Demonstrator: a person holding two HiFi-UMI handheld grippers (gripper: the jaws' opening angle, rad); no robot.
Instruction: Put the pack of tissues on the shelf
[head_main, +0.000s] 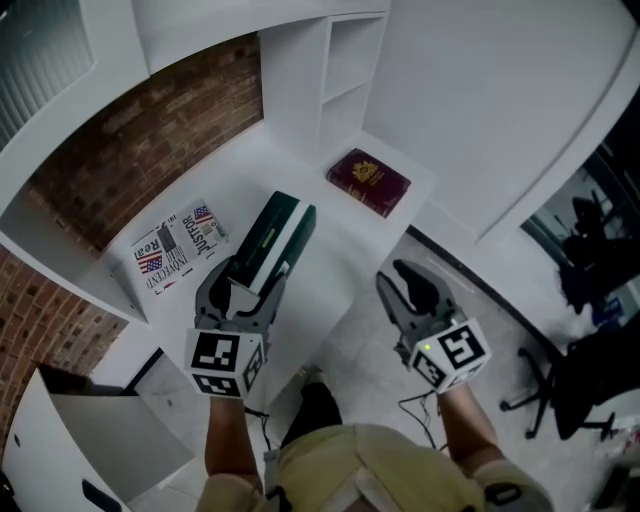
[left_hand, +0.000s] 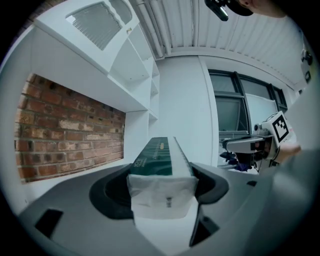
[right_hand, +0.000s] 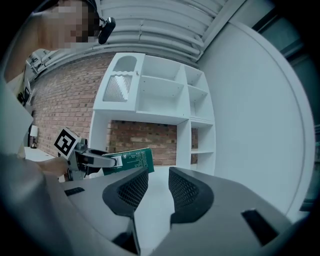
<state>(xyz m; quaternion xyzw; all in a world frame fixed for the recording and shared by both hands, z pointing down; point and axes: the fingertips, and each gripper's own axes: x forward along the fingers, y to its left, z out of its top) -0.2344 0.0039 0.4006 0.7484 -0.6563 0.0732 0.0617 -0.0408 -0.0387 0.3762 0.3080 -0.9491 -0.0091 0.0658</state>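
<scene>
The pack of tissues (head_main: 275, 235) is long, dark green on top with white sides. My left gripper (head_main: 250, 280) is shut on its near end and holds it level above the white counter (head_main: 345, 255), pointing toward the shelf unit. In the left gripper view the pack (left_hand: 157, 157) runs straight out from between the jaws of the left gripper (left_hand: 161, 187), its white end wrapper nearest me. My right gripper (head_main: 410, 285) hangs to the right, open a little and empty. The right gripper view shows that gripper (right_hand: 159, 187) with nothing between its mesh pads, and the pack (right_hand: 131, 161) off to the left.
A maroon book (head_main: 368, 181) lies on the counter near the white shelf unit (head_main: 340, 70). A box printed with stars and stripes (head_main: 178, 247) sits at the left against the brick wall (head_main: 150, 140). The shelf compartments (right_hand: 160, 95) stand over the counter. A black office chair (head_main: 580, 370) is at the right.
</scene>
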